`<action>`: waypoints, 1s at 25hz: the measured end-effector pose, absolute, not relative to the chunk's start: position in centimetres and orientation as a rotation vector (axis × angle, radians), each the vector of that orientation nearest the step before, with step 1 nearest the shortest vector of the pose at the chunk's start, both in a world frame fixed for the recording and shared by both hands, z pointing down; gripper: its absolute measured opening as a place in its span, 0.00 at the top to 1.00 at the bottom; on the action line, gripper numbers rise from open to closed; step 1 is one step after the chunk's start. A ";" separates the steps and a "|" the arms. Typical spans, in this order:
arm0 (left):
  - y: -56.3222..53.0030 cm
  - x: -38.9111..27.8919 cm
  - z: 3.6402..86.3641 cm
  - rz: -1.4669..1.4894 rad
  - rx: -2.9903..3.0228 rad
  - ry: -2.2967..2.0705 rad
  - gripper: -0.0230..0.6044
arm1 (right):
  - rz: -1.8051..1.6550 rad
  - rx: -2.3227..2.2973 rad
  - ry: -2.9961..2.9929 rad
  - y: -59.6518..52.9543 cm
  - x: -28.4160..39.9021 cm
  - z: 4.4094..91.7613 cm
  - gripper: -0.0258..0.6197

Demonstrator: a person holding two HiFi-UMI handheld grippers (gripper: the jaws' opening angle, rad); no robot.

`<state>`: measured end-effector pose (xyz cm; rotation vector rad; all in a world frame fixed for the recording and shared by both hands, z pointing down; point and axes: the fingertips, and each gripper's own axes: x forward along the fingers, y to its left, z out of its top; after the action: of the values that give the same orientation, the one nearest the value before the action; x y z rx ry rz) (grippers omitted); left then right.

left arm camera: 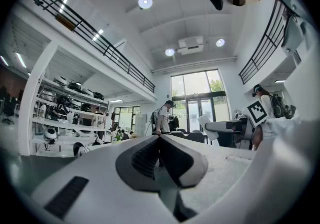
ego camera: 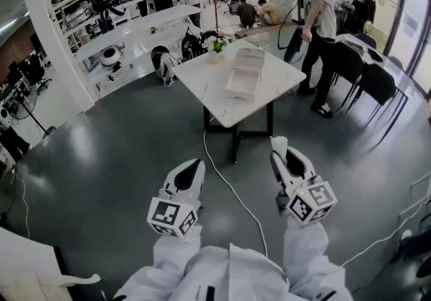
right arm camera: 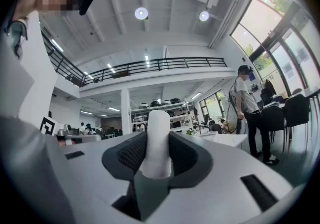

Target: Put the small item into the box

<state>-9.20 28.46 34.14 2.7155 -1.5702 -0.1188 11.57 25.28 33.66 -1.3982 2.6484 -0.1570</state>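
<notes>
My right gripper (right arm camera: 158,154) is shut on the small item (right arm camera: 158,130), a white cylinder that stands up between the dark pads. In the head view the item (ego camera: 279,143) pokes out of the right gripper (ego camera: 281,155) at lower right. My left gripper (left arm camera: 160,139) is shut with nothing in it, and its tips meet; in the head view the left gripper (ego camera: 194,168) is at lower centre. The white open box (ego camera: 244,73) lies on the white table (ego camera: 217,108) well ahead of both grippers, which hang over the dark floor close to my body.
A small potted plant (ego camera: 217,48) stands at the table's far corner. A white cable (ego camera: 233,190) runs across the floor from the table toward me. A person (ego camera: 324,20) stands right of the table beside dark chairs (ego camera: 369,79). White shelves (ego camera: 121,20) line the left.
</notes>
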 end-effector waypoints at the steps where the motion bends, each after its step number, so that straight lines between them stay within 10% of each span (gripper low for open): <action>1: 28.1 -9.3 34.3 -0.115 2.715 -1.575 0.97 | -0.156 -1.400 2.651 25.0 11.6 33.8 0.77; 25: 22.7 -7.9 38.4 -0.055 2.632 -1.576 0.97 | -0.233 -1.410 2.696 19.1 13.0 37.4 0.77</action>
<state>-7.93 22.68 38.38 2.6320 -1.5759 -0.0547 13.03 19.08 37.40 -1.4103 2.6959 -0.2335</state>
